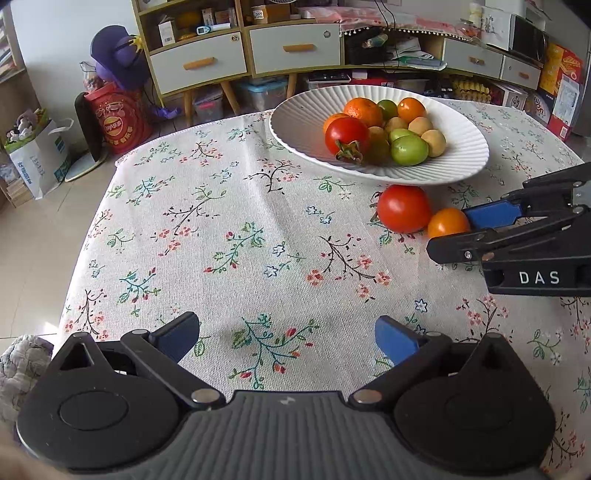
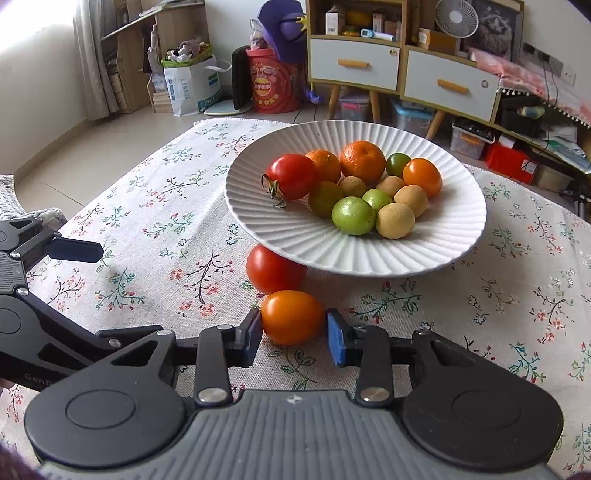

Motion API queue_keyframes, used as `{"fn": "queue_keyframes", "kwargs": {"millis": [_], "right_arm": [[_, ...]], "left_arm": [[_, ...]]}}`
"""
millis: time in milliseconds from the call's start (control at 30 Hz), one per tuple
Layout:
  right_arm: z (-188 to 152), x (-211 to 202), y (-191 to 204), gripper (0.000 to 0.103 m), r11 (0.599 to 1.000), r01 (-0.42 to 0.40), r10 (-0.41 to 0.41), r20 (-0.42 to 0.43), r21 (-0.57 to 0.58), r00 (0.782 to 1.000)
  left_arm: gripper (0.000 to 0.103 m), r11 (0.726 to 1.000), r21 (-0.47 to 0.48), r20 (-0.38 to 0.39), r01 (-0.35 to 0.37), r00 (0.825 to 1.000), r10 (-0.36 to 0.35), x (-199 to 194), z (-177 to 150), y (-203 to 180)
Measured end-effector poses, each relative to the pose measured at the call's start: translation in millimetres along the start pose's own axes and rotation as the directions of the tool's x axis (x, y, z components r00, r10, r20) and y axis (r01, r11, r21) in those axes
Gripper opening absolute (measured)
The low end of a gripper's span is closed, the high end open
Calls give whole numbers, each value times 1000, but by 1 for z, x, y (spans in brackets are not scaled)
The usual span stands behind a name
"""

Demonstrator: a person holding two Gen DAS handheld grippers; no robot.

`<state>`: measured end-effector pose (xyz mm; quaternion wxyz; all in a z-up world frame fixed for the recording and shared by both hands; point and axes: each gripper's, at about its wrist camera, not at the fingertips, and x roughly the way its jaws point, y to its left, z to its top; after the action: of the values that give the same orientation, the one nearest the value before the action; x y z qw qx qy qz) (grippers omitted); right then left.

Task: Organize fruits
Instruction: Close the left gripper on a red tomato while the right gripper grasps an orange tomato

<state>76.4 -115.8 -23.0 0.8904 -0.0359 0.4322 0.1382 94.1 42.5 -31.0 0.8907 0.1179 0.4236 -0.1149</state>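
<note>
Blue pads of the right hand-held gripper (image 2: pixel 294 334) pinch the orange tomato (image 2: pixel 293 316); the left hand-held gripper (image 1: pixel 287 338) gapes empty.

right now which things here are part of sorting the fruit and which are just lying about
Part of the job:
- orange tomato, between the right gripper pads
- red tomato on the cloth beside the plate
- white plate, already holding fruit
- left gripper, open over bare cloth

Just lying about:
- floral tablecloth
- drawer cabinet
- red snack tub
- desk fan
</note>
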Motion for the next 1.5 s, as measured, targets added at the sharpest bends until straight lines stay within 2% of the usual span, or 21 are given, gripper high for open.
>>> {"fn": "queue_keyframes", "kwargs": {"millis": [167, 700, 1100, 1233, 1500], "right_arm": [[0, -5, -10, 34, 1000, 17, -17, 7, 10, 1000], [-8, -17, -45, 34, 997, 63, -64, 18, 49, 998], [-10, -22, -56, 34, 995, 65, -67, 30, 71, 997], [-11, -22, -57, 34, 995, 66, -68, 30, 71, 997], [-11, -24, -57, 34, 996, 68, -70, 34, 64, 997]], "left_arm": [[99, 1000, -3, 16, 1, 1000, -1, 4, 6, -6], [95, 991, -95, 112, 96, 990, -85, 13, 35, -35], [58, 981, -119, 158, 154, 978, -135, 21, 47, -46], [39, 979, -114, 150, 168, 977, -150, 23, 48, -48], [39, 982, -88, 129, 169, 979, -157, 18, 45, -49]]}}
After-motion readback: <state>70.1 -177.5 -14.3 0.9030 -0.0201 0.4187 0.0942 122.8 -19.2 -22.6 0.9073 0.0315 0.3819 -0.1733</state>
